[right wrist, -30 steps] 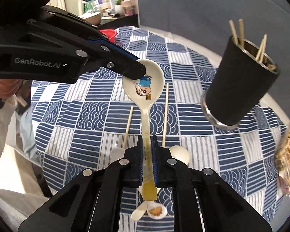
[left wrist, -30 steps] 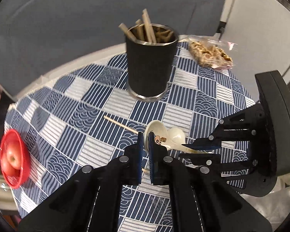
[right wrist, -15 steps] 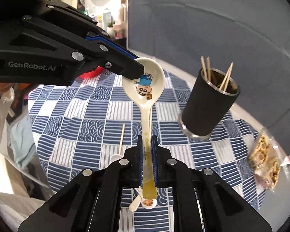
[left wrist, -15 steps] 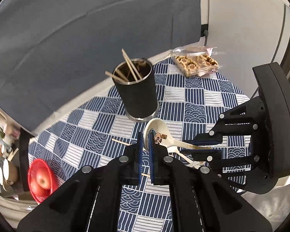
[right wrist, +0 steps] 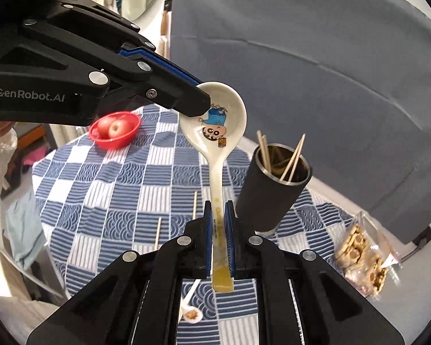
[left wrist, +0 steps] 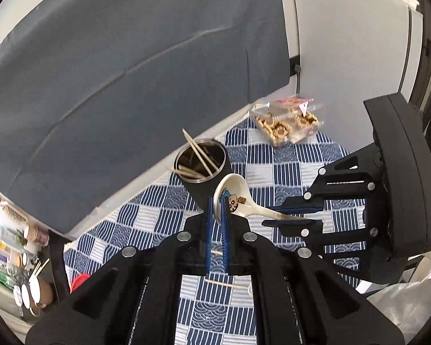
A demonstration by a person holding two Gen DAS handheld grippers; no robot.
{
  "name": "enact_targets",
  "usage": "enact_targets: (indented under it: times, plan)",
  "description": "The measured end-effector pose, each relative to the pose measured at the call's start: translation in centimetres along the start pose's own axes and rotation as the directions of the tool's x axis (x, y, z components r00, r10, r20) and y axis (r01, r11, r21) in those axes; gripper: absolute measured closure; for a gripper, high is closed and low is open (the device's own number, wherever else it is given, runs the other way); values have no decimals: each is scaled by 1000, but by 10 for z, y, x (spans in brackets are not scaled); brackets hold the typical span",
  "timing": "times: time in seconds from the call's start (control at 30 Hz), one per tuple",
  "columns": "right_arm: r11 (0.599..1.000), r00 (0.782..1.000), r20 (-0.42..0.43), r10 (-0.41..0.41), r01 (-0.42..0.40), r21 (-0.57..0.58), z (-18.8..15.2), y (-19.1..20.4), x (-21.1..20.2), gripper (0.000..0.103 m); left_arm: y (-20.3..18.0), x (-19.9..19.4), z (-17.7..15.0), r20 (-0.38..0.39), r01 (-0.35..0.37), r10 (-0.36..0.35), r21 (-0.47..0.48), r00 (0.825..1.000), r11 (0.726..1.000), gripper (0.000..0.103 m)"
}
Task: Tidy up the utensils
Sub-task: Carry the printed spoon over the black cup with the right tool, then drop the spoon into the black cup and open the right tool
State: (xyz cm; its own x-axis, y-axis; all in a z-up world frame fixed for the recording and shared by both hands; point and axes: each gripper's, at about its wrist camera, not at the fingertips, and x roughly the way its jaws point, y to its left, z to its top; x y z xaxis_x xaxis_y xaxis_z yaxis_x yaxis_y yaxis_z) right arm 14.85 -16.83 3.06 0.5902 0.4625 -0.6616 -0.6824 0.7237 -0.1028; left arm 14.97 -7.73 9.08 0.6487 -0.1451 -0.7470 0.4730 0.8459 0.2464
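A white ceramic spoon (right wrist: 215, 126) with a cartoon figure hangs in the air above the checked tablecloth (right wrist: 106, 189). My right gripper (right wrist: 218, 204) is shut on its handle. My left gripper (right wrist: 198, 103) is shut on the rim of the spoon's bowl (left wrist: 235, 198), which its blue pads (left wrist: 209, 215) pinch on edge. A black holder cup (right wrist: 273, 195) with several chopsticks stands just right of the spoon; in the left wrist view the cup (left wrist: 204, 172) sits right behind it. Two loose chopsticks (right wrist: 194, 204) and a small white spoon (right wrist: 191, 310) lie on the cloth below.
A red bowl (right wrist: 115, 128) with apples sits at the table's far left. A clear snack bag (right wrist: 359, 250) lies near the right edge. A grey padded back (left wrist: 129, 57) rises behind the table. A cluttered shelf (left wrist: 11, 247) is at the left.
Both grippers have risen together with the spoon held between them. The table, cup and loose chopsticks now look lower and farther off. The left gripper has rolled somewhat.
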Motion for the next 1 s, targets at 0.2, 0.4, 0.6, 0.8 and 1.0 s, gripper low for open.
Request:
enact_targets:
  times: [0.2,0.4,0.6,0.8,1.0]
  plan:
    - [999,999,22,-44,43,26,24,-23,8,95,16,8,35,9,13,-13,27,1000,1000,97]
    - [995,997,44,-60,56,83,48,-44,25,95,34,15,68,25,34,-36,91,999,995,97]
    - [991,995,67,-70,62,118,67,-63,53,95,56,31,90,30,45,-50,129,998,991,97]
    - [980,995,73,-73,57,193,70,-84,88,95,76,62,98,-1,72,-73,140,997,988,96]
    - [969,995,56,-81,66,236,63,-94,114,94,87,90,100,-12,110,-110,136,994,985,77]
